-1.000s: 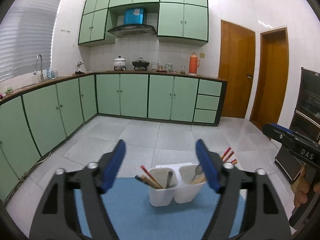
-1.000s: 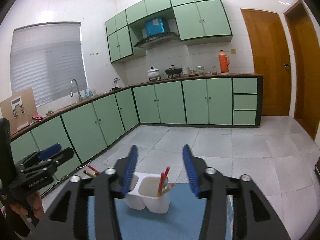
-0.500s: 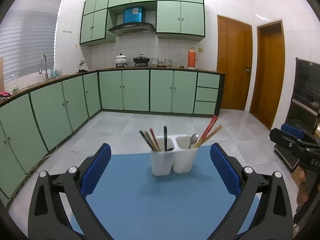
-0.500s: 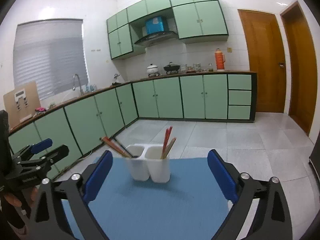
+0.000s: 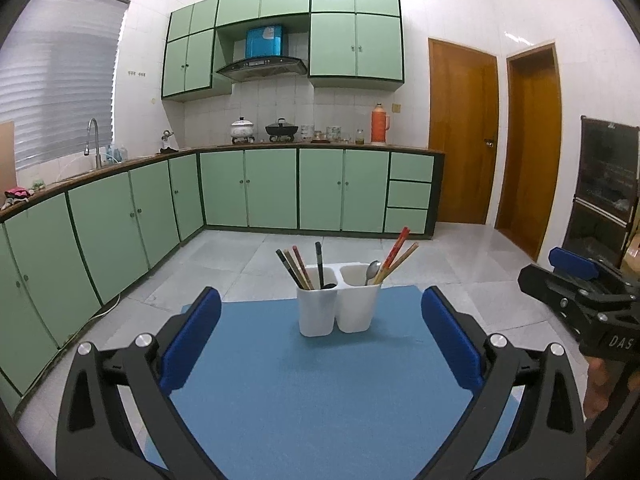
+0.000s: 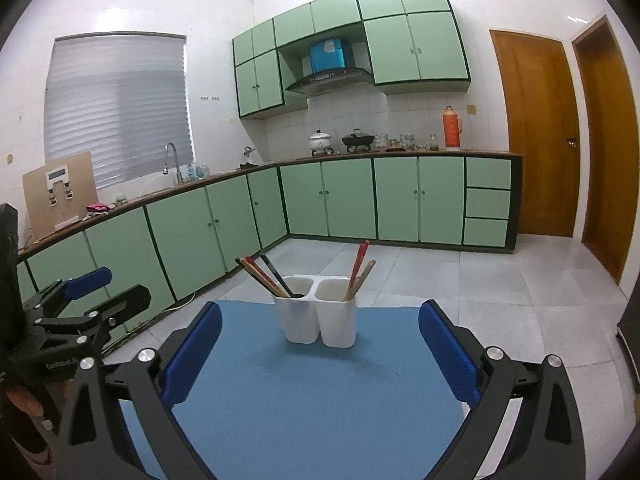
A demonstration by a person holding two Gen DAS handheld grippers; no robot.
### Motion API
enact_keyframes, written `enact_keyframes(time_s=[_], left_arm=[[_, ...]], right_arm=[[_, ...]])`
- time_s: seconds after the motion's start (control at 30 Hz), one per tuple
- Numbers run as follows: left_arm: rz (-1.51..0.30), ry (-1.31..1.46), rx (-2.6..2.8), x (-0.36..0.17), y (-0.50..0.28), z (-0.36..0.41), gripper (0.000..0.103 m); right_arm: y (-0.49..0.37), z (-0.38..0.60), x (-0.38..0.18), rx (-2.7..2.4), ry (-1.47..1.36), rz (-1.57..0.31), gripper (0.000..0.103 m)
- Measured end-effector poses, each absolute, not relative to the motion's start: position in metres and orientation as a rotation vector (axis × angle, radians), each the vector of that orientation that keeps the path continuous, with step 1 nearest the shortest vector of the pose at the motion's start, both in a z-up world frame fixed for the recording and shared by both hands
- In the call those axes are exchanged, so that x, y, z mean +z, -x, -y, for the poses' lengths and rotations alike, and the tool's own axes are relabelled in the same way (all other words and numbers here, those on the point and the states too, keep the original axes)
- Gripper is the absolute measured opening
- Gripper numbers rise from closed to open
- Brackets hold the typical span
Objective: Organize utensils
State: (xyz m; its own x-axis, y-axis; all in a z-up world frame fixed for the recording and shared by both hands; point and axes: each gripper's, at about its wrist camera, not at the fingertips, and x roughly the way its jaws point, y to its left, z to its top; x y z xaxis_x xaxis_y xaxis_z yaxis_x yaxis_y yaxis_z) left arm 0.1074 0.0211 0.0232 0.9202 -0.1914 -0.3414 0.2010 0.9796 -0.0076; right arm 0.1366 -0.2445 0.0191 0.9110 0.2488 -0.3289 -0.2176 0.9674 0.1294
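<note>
One two-cup holder (image 5: 338, 306), seven utensils, one mat (image 5: 320, 380).

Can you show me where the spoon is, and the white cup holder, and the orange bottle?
spoon (image 5: 373, 268), left wrist view, its bowl.
white cup holder (image 5: 316, 312), left wrist view, left cup's front wall.
orange bottle (image 5: 377, 125), left wrist view, its body.

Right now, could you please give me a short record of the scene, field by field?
surface: blue mat
holder: white two-cup utensil holder, upright at the mat's far end
left cup: dark and red-tipped chopsticks
right cup: metal spoon, red and wooden chopsticks
left gripper: open, holding nothing
right gripper: open, holding nothing
loose utensils on mat: none visible
</note>
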Motion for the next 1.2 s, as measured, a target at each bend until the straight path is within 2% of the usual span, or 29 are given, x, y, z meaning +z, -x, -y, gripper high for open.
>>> enact_keyframes(time_s=[0.43,1.2], left_arm=[[-0.301,-0.039,-0.208,0.037,-0.081,-0.016,0.097],[-0.283,-0.039,-0.204,0.036,-0.070,-0.012,0.097]], right_arm=[[-0.110,0.239,0.037,0.258,-0.062,-0.283,0.097],[-0.093,0.231,0.034,0.271,-0.034,-0.268,0.097]])
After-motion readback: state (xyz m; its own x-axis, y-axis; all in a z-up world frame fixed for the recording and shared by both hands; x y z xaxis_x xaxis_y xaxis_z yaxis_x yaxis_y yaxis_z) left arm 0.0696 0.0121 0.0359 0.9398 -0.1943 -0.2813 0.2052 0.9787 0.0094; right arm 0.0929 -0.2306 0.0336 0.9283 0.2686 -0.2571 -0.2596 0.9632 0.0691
